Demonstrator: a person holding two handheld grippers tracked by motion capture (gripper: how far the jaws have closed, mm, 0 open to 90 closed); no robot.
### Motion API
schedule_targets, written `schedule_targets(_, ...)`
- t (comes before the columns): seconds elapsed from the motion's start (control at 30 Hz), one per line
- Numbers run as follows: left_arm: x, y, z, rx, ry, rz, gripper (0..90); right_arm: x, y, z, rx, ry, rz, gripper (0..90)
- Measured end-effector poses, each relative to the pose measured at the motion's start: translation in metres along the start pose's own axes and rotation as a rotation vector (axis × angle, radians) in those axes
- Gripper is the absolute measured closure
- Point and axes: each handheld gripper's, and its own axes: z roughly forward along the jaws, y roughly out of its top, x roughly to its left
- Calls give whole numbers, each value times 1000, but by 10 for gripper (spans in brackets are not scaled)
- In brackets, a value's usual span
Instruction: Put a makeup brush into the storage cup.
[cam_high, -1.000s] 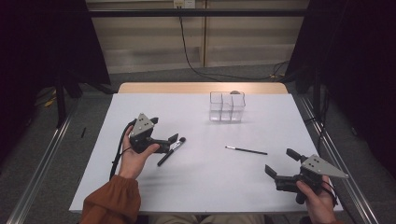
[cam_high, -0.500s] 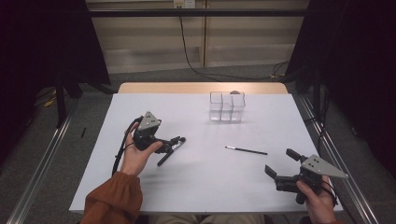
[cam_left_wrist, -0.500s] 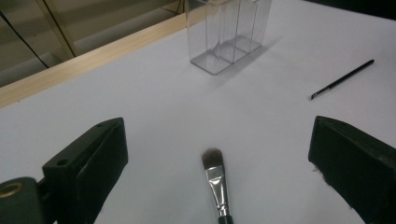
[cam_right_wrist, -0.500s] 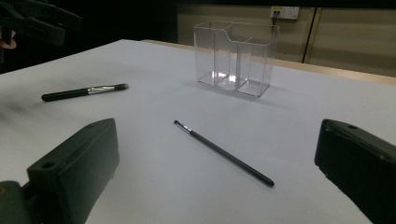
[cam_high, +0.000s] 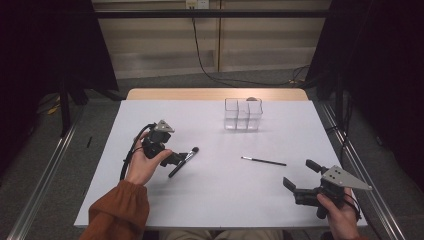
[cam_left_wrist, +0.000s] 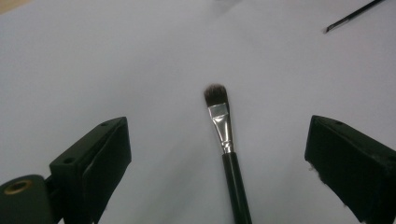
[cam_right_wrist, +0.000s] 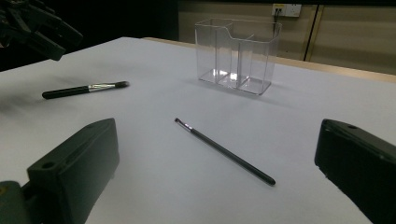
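Observation:
A black-handled makeup brush (cam_high: 183, 161) with a silver ferrule lies flat on the white table (cam_high: 210, 200). My left gripper (cam_high: 174, 159) hangs over its handle end, open. In the left gripper view the makeup brush (cam_left_wrist: 224, 135) runs up between the two wide-apart jaws of the left gripper (cam_left_wrist: 219, 140) without touching either. A thin black liner brush (cam_high: 263, 161) lies right of centre. My right gripper (cam_high: 298, 172) is open near the front right, and in its own view the right gripper (cam_right_wrist: 222, 140) faces the liner brush (cam_right_wrist: 224, 151).
A clear plastic organizer (cam_high: 243, 114) with several compartments stands at the back centre, and the same organizer (cam_right_wrist: 238, 53) sits beyond the liner brush in the right gripper view. The left gripper (cam_right_wrist: 37, 28) shows far off at the upper left there.
My left gripper has shifted a little to the right and now sits over the makeup brush's handle with its jaws either side. The brushes and the right gripper have not moved.

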Motion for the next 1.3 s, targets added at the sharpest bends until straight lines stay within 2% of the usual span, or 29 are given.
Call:
schedule_targets(0.03,0,2,2,42,-16,6,70,0,0,0,2,2,-2,0)
schedule_targets(0.07,0,3,2,65,-29,4,70,0,0,0,3,2,0,0)
schedule_targets(0.1,0,3,2,65,-29,4,72,0,0,0,4,3,-2,0)
schedule_targets(0.17,0,3,4,104,-23,13,80,0,0,0,3,3,-1,0)
schedule_targets(0.2,0,4,7,132,-34,10,81,0,0,0,3,3,-2,0)
schedule_targets(0.33,2,4,10,161,-49,9,80,0,0,1,7,6,-1,0)
schedule_targets(0.37,4,4,12,186,-42,-4,80,0,0,1,7,7,-1,0)
schedule_targets(0.4,4,3,13,207,-57,-16,80,0,0,1,8,8,-1,0)
schedule_targets(0.43,4,3,13,207,-57,-16,80,0,0,1,8,9,-3,0)
schedule_targets(0.47,4,4,14,234,-69,-27,80,0,0,1,9,10,-2,0)
schedule_targets(0.5,4,4,16,255,-69,-27,80,0,0,1,9,10,-2,0)
schedule_targets(0.53,3,6,17,281,-60,-4,80,0,0,1,10,9,-1,0)
schedule_targets(0.6,2,6,18,289,-61,-10,80,0,-1,2,11,8,-1,0)
schedule_targets(0.7,1,8,22,332,-81,-8,80,0,-1,2,17,12,-7,0)
schedule_targets(0.77,-1,6,25,363,-78,0,79,1,-1,2,19,16,-7,0)
schedule_targets(1.0,-4,4,30,411,-66,30,66,1,-1,2,23,19,-8,0)
schedule_targets(1.13,-2,3,32,427,-45,24,65,1,-2,3,35,19,-10,0)
schedule_targets(1.23,-4,3,33,434,-37,28,87,1,-2,3,35,20,-11,0)
schedule_targets(1.3,-5,3,34,443,-41,33,161,1,-2,3,36,20,-10,0)
